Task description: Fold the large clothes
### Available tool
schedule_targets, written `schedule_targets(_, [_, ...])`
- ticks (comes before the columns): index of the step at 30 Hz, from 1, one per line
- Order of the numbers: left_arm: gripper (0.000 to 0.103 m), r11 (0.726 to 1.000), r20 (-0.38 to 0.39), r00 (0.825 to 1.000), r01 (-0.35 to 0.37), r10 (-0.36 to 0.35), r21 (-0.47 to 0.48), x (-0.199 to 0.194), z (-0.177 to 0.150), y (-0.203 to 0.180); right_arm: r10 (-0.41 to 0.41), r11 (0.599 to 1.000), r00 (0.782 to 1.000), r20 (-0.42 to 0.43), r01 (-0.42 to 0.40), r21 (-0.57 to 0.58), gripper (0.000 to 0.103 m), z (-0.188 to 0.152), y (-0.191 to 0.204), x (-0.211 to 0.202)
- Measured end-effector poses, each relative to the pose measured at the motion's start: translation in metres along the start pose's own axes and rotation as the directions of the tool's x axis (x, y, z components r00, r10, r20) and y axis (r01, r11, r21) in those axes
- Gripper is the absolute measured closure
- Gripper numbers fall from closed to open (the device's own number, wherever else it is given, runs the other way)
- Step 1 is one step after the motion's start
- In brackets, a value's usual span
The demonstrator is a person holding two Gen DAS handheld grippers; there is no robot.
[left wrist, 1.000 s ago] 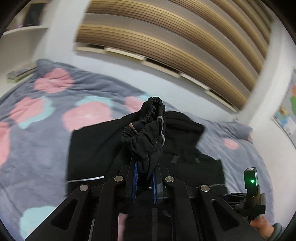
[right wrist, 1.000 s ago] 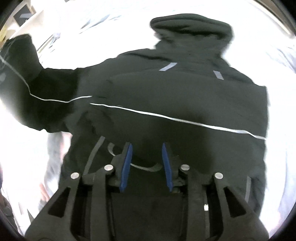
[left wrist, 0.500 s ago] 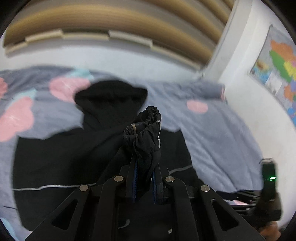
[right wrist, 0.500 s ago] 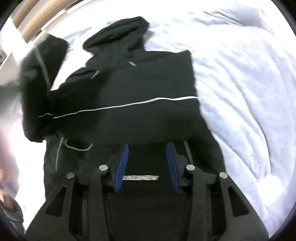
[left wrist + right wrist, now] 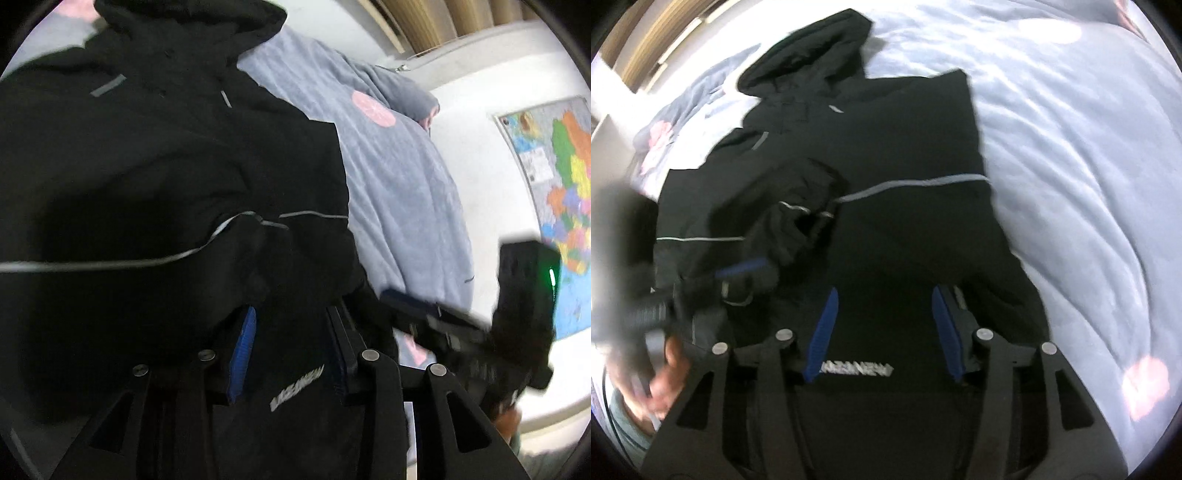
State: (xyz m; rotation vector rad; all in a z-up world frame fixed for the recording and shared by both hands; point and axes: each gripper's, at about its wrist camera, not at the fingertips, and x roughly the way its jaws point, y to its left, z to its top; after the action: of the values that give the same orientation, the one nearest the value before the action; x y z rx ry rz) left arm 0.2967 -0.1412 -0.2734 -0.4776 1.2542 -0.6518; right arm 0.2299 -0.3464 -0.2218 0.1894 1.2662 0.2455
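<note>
A black hooded jacket (image 5: 905, 155) with thin grey reflective stripes lies flat on the bed, hood at the far end. Its left sleeve (image 5: 790, 221) is folded across the chest. My left gripper (image 5: 291, 325) is open low over the jacket, the sleeve cuff (image 5: 266, 251) lying loose just ahead of its blue pads; it also shows in the right wrist view (image 5: 738, 273). My right gripper (image 5: 886, 317) is open and empty over the jacket's lower front, above the white logo (image 5: 857, 369). It also appears at the right of the left wrist view (image 5: 406, 299).
The bed has a blue-grey cover (image 5: 1071, 166) with pink flower shapes. A white wall with a colourful map (image 5: 561, 192) stands to the right of the bed. Wooden slats (image 5: 443, 22) run behind the headboard end.
My left gripper carried the sleeve cuff rightward over the jacket's chest, lowered, and opened, leaving the cuff lying on the jacket. My right gripper stayed open, pulling back toward the hem.
</note>
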Motion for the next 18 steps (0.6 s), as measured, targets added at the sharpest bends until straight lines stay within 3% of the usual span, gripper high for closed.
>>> schedule_targets(6, [0.059, 0.996, 0.077, 0.993, -0.087, 0.090, -0.032, -0.062, -0.015, 0.024, 0.151, 0.988, 0.988, -0.034, -0.151, 0.011, 0.046, 0.026, 0.027, 0.036])
schedule_targets(12, [0.059, 0.976, 0.202, 0.956, -0.197, 0.213, -0.096, -0.123, -0.023, 0.051, 0.213, 0.972, 0.974, -0.074, -0.204, 0.117, 0.043, 0.043, 0.033, 0.079])
schedule_targets(13, [0.059, 0.973, 0.211, 0.952, -0.204, 0.223, -0.104, -0.128, -0.023, 0.053, 0.232, 0.967, 0.970, -0.070, -0.223, 0.127, 0.046, 0.044, 0.034, 0.081])
schedule_targets(15, [0.059, 0.959, 0.236, 0.932, -0.249, 0.275, -0.131, -0.141, -0.021, 0.061, 0.239, 0.967, 0.969, -0.057, -0.232, 0.109, 0.063, 0.047, 0.039, 0.078])
schedule_targets(16, [0.059, 0.954, 0.240, 0.925, -0.266, 0.293, -0.137, -0.145, -0.019, 0.064, 0.217, 0.974, 0.975, -0.051, -0.213, 0.075, 0.080, 0.048, 0.045, 0.073])
schedule_targets(18, [0.059, 0.934, 0.257, 0.899, -0.325, 0.354, -0.150, -0.154, -0.014, 0.068, 0.193, 0.981, 0.981, -0.015, -0.193, 0.023, 0.085, 0.049, 0.052, 0.055])
